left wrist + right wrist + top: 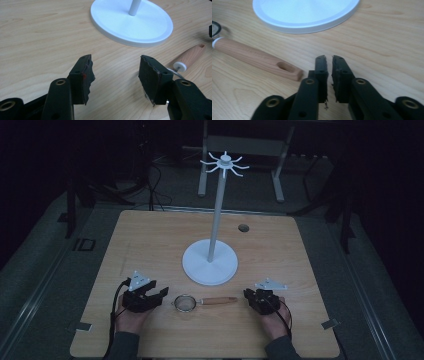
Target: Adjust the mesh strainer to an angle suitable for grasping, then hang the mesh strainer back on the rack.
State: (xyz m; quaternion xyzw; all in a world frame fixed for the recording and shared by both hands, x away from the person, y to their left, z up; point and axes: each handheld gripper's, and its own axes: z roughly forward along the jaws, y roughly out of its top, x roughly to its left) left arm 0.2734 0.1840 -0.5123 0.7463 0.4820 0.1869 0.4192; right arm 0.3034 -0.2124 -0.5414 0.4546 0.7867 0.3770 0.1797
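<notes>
Both hands rest low at the table's near edge. The left gripper (161,296) has jaws wide apart, nothing between them; the strainer (186,303) lies just right of it. The right gripper (329,60) has jaws nearly together, a narrow empty gap, with the strainer's wooden handle (257,60) just left of it.

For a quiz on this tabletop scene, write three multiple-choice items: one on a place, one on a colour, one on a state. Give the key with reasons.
1. Where does the strainer lie?
A. on the stand's base
B. on the table between the two grippers
C. hung on the top hooks

2. What colour is the stand?
A. white
B. red
C. black

3. How do the left gripper jaws stand?
A. clamped on the wooden handle
B. shut on the stand's pole
C. wide apart with nothing between them

Key: 1 B, the high view shows it on the table between the left gripper and the right gripper. 2 A, base, pole and hooks are all white. 3 C, the left gripper view shows bare table between the jaws.
</notes>
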